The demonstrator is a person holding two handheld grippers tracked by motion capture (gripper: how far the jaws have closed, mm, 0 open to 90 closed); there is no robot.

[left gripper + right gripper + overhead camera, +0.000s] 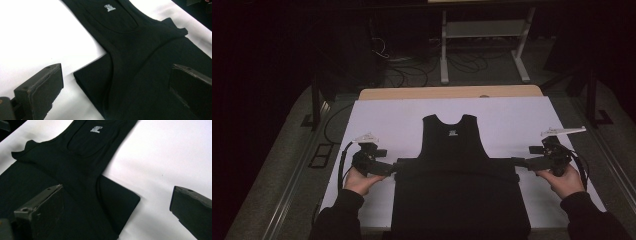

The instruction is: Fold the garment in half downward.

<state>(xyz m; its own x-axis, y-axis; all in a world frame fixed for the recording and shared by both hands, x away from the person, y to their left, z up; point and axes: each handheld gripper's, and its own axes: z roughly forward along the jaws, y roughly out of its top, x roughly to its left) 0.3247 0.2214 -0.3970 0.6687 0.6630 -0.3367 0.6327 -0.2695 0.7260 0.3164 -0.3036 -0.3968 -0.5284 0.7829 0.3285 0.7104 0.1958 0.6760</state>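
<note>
A black sleeveless top [454,145] lies flat on the white sheet [512,120], neck away from me and hem at the near edge. A small white logo shows inside the neck. My left gripper [391,168] is at the top's left side corner and is open. In the left gripper view the left gripper [116,75] has its jaws wide apart over the cloth [140,50], pressing nothing. My right gripper [518,162] is open at the right side corner. In the right gripper view the right gripper [117,195] straddles the cloth's [75,170] corner with nothing gripped.
The white sheet covers a wooden table whose far edge [452,92] shows beyond it. Bare sheet lies on both sides of the top. A metal stand [484,30] and loose cables [412,70] are on the dark floor behind the table.
</note>
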